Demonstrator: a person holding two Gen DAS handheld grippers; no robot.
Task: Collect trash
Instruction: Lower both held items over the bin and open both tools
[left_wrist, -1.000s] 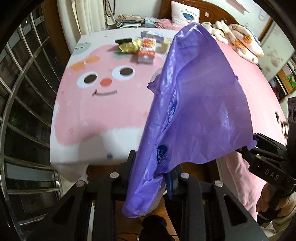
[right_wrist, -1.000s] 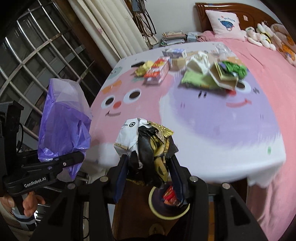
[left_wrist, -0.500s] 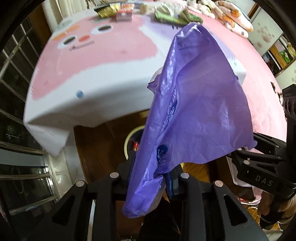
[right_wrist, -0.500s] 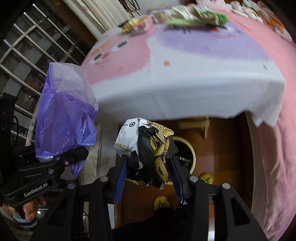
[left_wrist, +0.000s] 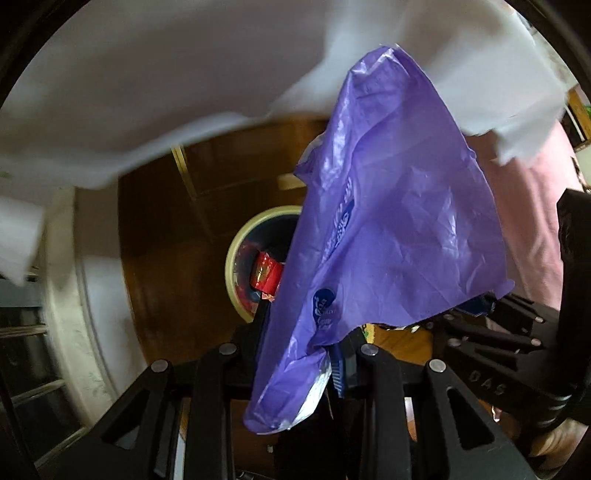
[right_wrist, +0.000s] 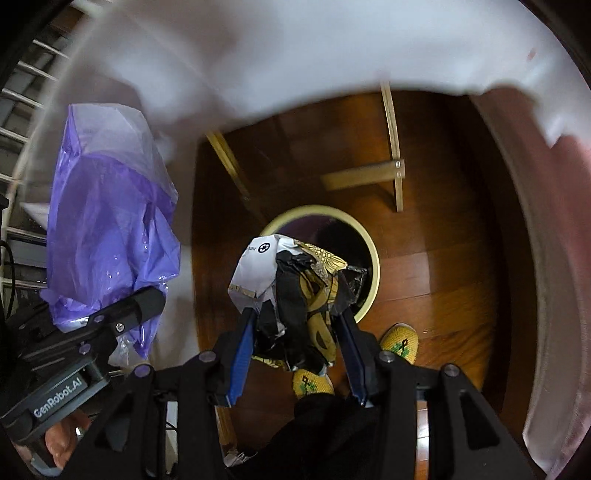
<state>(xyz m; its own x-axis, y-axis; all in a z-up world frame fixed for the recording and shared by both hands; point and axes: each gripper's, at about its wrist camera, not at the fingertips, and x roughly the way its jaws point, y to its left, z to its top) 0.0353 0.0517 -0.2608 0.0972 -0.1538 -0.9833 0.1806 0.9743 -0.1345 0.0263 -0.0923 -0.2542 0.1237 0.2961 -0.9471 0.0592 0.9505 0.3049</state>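
Note:
My left gripper is shut on a crumpled purple plastic bag that stands up from its jaws and hides much of the view. In the right wrist view that bag and the left gripper appear at the left. My right gripper is shut on a wad of crumpled wrappers, white, black and gold. Below both stands a round trash bin with a cream rim on the wooden floor. In the left wrist view the bin holds a red wrapper.
The white and pink bedsheet hangs over the bed's edge above the bin. Wooden bed-frame slats cross the dark floor. A person's yellow shoes stand near the bin. A window grille is at the left.
Both grippers have dropped from above the bed to below its edge and tilted down toward the floor. The bin now fills the middle of both views. Both loads stay gripped.

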